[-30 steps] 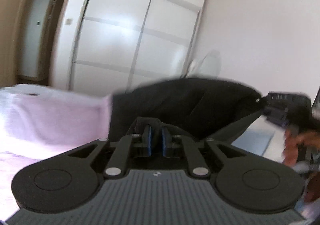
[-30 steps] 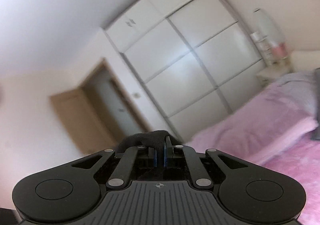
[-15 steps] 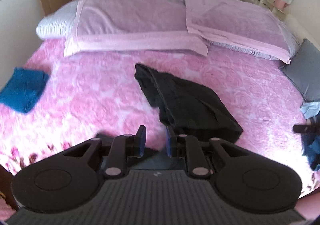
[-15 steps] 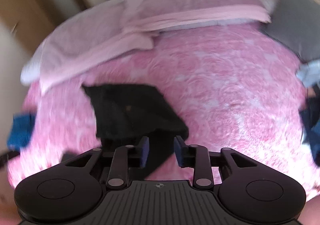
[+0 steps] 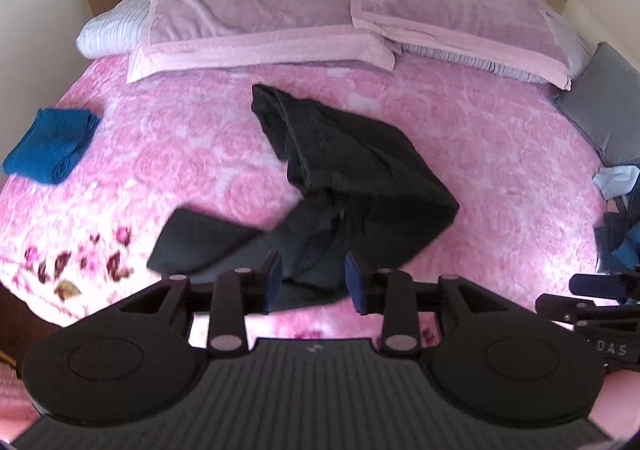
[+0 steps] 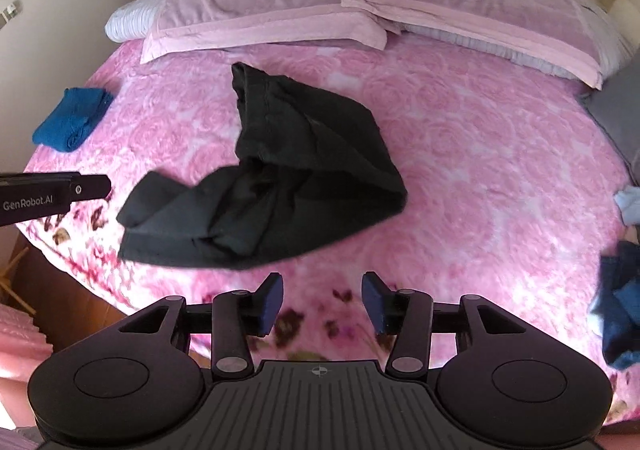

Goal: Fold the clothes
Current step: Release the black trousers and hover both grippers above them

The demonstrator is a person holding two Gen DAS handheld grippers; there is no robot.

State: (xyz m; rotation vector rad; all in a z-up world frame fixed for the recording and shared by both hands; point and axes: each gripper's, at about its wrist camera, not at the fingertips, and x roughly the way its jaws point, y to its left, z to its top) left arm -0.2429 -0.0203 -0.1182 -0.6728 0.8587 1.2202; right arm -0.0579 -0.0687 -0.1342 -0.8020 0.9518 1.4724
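A crumpled black cloth garment, possibly trousers, lies in a loose heap at the middle of the pink rose-patterned bed cover, its lower edge near the bottom centre of both views. It looks soft, limp and light, so it will likely sag and bunch when lifted; the straight seamed band at its upper end, or a free corner at lower left, seems the surest place to pinch. The left tongs stand wide apart and empty, just above the cloth's near edge; the right tongs gape likewise, holding nothing, over bare cover. Motion blur smears the garment's near folds, so its layers are hard to tell. A folded blue cloth sits at left; a blue pile at right is cut off.
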